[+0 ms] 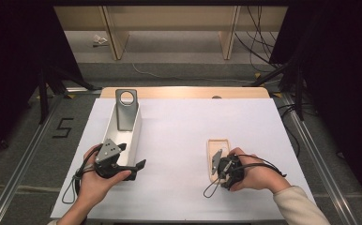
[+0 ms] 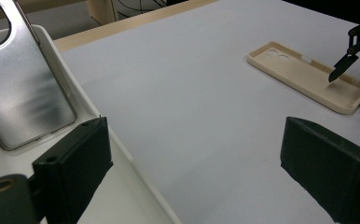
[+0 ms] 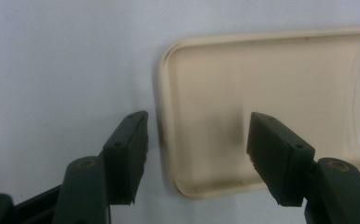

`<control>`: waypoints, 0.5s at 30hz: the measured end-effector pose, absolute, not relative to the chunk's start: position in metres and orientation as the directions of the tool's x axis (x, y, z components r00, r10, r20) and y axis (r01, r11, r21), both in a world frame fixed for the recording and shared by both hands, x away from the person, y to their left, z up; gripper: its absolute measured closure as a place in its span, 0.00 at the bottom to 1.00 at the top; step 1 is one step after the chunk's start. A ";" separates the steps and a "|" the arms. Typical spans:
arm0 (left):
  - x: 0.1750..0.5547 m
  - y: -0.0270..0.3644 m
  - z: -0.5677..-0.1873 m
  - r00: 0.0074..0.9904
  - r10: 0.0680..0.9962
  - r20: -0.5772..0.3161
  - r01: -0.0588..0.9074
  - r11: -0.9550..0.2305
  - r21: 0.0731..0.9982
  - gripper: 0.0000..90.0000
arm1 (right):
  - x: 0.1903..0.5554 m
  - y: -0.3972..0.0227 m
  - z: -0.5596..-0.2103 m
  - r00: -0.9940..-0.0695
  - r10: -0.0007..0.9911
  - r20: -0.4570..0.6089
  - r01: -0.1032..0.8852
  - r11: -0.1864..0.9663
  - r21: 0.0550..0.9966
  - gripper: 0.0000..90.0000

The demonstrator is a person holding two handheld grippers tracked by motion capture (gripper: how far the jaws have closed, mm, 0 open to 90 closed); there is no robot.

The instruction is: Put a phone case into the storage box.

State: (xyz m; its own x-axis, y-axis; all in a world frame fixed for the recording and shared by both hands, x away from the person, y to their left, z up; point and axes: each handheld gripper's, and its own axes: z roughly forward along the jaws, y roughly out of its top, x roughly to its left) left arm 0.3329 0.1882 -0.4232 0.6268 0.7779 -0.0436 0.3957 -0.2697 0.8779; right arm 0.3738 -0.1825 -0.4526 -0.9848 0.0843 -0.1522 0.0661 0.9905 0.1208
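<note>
At the left of the high view I hold the left gripper [image 1: 133,168] low beside the near end of a white tray [image 1: 137,136]. Its jaws are spread wide with nothing between them; in the left gripper view one jaw sits over the tray's rim and the other over bare tabletop [image 1: 179,131]. A grey metal plate [image 1: 125,112] with a round hole near its top leans inside the tray at its far end, upper left of centre in the high view.

Right of centre in the high view lies the beige phone case [image 1: 215,151], open side up, flat on the tabletop and well apart from the tray. I hold the right gripper [image 1: 220,165] over its near end. In the right gripper view the jaws are partly spread and straddle the case's long edge [image 3: 162,116]: one jaw outside the rim on the tabletop side, the other over the inner floor. The pads are not pressing on the rim.
</note>
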 end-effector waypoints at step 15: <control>0.334 0.190 -0.423 0.626 0.778 -0.047 0.388 -0.259 0.885 0.09 | 0.374 -0.179 -0.452 -0.988 0.067 -0.142 0.052 0.993 0.107 0.53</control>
